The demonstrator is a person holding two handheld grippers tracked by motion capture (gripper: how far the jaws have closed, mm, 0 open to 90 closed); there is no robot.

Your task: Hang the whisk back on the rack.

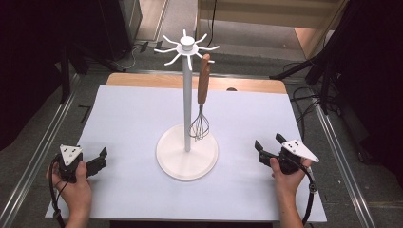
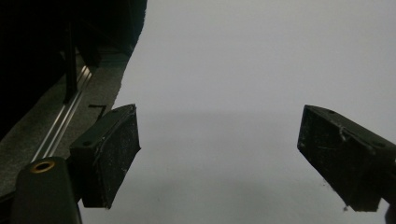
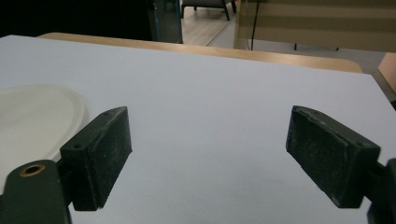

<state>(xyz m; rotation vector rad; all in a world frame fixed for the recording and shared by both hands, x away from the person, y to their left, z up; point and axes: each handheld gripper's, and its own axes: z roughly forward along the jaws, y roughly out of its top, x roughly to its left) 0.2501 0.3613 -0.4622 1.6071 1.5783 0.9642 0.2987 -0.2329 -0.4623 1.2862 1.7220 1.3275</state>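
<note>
1. Whisk (image 1: 201, 102) hangs by its wooden handle from a hook of the white stand (image 1: 187, 95), wire head dangling just above the stand's round base (image 1: 187, 159); it sits forward and well off to the left of the right gripper (image 1: 269, 144), forward and to the right of the left gripper (image 1: 96, 160).
2. Right gripper rests low over the white table cover (image 1: 133, 118), jaws spread wide with nothing between them; in its own view the edge of the base (image 3: 37, 121) lies just off its left jaw.
3. Left gripper sits near the table's edge, jaws likewise wide apart and empty; its view looks across bare cover (image 2: 224, 70).
4. Risk, as I judge it: the whisk hangs free, so a sideways nudge from a jaw would likely set it swinging and spoil the grasp.
5. Pulling outward rather than lifting it clear of the hook could tip the tall, slim stand; the left gripper is well apart from the base, too far to steady it.
6. Closing on the thin wires rather than the handle could bend them or let the whisk slip.
</note>
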